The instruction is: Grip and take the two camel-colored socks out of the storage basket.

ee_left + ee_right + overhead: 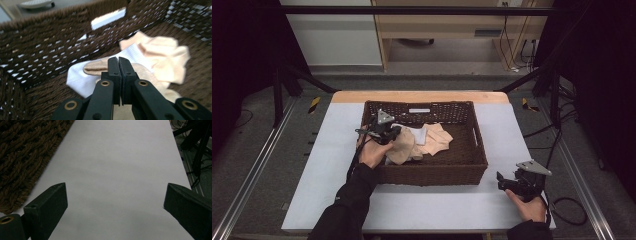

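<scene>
We cannot tell whether our left gripper (118,62), jaws pressed together inside the basket (472,125), pinches the tan sock (95,68); our right gripper (115,202) rests agape on the table (120,157)

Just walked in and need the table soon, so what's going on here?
A person is working in a brown wicker basket of socks. The left tongs are shut on a beige sock lying over a white sock. The right tongs sit open above the bare white table beside the basket, holding nothing.
</scene>
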`<state>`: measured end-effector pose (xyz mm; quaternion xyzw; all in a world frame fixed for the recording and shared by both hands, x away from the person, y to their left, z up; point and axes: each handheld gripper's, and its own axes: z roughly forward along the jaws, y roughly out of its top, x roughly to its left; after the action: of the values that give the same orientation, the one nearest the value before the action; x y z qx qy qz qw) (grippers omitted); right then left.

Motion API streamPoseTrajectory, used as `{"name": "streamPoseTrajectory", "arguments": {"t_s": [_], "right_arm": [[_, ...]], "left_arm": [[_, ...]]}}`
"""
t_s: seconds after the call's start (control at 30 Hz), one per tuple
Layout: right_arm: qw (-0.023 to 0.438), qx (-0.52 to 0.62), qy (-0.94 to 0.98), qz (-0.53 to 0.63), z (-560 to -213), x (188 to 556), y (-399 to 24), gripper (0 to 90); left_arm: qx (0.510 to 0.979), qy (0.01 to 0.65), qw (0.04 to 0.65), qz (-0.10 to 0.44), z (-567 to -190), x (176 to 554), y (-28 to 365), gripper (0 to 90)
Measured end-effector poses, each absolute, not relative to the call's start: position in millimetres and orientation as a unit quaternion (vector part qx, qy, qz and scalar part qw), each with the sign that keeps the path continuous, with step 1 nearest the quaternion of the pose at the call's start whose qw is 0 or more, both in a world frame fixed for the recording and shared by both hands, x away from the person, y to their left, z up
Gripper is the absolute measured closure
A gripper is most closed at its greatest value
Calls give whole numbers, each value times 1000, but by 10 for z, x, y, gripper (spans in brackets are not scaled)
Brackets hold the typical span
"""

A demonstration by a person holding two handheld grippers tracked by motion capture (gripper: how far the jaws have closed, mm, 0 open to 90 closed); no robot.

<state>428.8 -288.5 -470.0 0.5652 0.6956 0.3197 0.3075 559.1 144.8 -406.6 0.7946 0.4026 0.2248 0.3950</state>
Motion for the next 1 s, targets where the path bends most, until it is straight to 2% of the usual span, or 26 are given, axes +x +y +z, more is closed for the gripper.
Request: {"name": "streamPoseTrajectory", "arguments": {"t_s": [0.13,0.2,0.23,0.27,0.33,0.47,0.6,0.73,0.8,0.83,0.87,0.9,1.0], "right_arm": [[307,564,696,320,-4700,4287,-2883,54],[306,565,696,320,-4700,4287,-2883,54],[307,565,696,321,-4699,4286,-2882,54],[307,564,696,321,-4698,4284,-2882,54],[307,564,696,320,-4697,4283,-2883,54],[306,565,697,320,-4700,4284,-2884,54],[305,564,698,319,-4702,4285,-2880,54],[304,565,697,320,-4701,4284,-2879,54],[305,565,697,320,-4701,4286,-2879,54],[305,564,698,319,-4701,4286,-2880,54],[305,564,698,319,-4701,4287,-2880,54],[305,564,698,319,-4702,4287,-2881,55],[305,565,697,319,-4700,4284,-2880,55]], "left_arm": [[807,402,377,210,-4132,5619,1431,875],[808,398,378,213,-4139,5616,1434,823],[806,397,383,214,-4145,5615,1434,766],[805,391,391,216,-4156,5614,1440,612],[800,391,402,214,-4171,5607,1444,579],[804,390,401,199,-4231,5605,1435,365],[815,381,394,189,-4272,5595,1388,308],[829,377,367,189,-4305,5596,1364,336],[839,375,349,185,-4308,5588,1361,445],[840,375,346,184,-4303,5583,1361,541],[841,376,342,186,-4290,5572,1361,586],[841,378,340,186,-4280,5568,1364,670],[836,390,342,179,-4251,5556,1385,808]]}}
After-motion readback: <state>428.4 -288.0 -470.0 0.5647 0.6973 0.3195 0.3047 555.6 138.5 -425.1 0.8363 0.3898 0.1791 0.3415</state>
